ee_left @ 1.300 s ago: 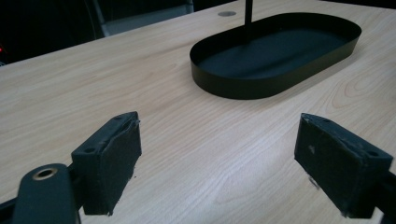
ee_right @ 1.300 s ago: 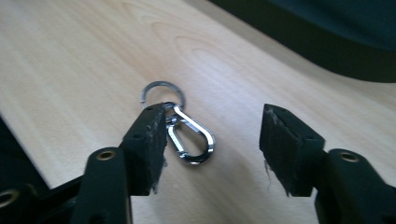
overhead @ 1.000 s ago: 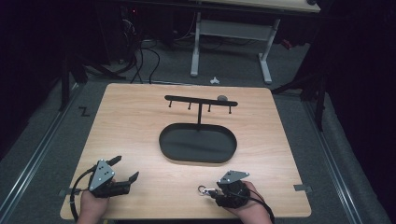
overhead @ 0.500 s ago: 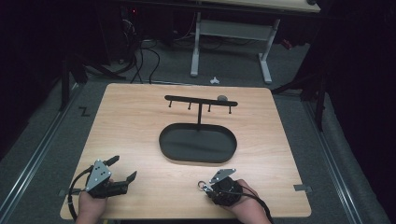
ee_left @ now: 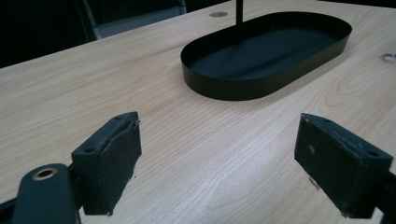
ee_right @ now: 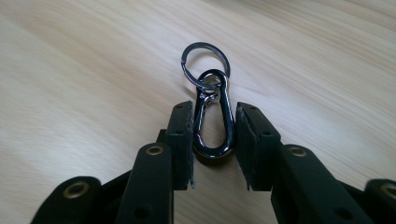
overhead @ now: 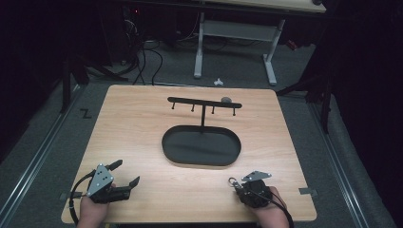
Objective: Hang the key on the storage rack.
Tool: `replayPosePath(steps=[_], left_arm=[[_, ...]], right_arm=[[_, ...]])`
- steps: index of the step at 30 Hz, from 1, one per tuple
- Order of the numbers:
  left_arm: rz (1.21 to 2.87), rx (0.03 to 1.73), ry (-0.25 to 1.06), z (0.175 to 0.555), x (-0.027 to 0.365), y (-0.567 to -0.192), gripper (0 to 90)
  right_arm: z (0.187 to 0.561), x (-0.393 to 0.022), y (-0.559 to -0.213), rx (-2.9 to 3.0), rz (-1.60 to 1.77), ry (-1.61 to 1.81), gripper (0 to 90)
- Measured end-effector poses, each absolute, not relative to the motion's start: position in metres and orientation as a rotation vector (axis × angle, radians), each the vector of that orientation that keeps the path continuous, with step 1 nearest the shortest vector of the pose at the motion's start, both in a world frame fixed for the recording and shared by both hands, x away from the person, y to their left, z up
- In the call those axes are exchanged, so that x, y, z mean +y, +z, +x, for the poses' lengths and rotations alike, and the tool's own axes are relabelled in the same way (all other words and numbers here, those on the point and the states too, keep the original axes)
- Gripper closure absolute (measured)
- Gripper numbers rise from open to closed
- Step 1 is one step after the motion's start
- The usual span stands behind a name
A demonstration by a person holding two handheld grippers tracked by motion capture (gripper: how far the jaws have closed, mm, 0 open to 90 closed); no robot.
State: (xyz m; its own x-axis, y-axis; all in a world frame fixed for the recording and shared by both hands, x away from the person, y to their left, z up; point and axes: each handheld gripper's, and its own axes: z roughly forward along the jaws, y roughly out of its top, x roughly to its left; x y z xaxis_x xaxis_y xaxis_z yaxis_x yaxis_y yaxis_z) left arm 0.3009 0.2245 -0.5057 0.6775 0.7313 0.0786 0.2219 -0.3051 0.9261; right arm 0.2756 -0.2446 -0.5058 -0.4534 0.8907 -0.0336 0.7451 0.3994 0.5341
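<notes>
A dark metal carabiner clip (ee_right: 212, 151) with a split key ring (ee_right: 205, 44) on its top end sits upright between the pads of my right gripper (ee_right: 214, 112), which is shut on its two sides. In the high view that right gripper (overhead: 237, 186) is near the table's front right, with the key ring (overhead: 232, 180) poking out to its left. My left gripper (overhead: 127, 172) rests at the front left, open, and its pads (ee_left: 109, 154) have nothing between them. A black oval tray (overhead: 164, 145) with a post and a hook bar (overhead: 204, 102) stands mid-table.
The tray's wall (ee_left: 224, 86) lies ahead of the left gripper, its post (ee_left: 239, 18) rising from the far side. A small grey disc (overhead: 226, 99) sits behind the hook bar. The table's front edge (overhead: 190, 221) is close under both hands.
My right hand has shifted to the right along the front of the table, and the clip with its ring has gone with it. The left hand has stayed put.
</notes>
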Motion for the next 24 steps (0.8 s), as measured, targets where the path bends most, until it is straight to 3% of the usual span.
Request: replayPosePath(steps=[7, 24], left_arm=[[1.836, 0.759, 0.604, 0.301, 0.226, -0.505, 15.2], [1.862, 0.733, 0.605, 0.303, 0.222, -0.507, 15.2]], right_arm=[[0.277, -0.266, -0.505, 2.292, 1.524, 0.619, 67.8], [0.288, -0.262, -0.496, 2.407, 1.52, 0.498, 62.7]])
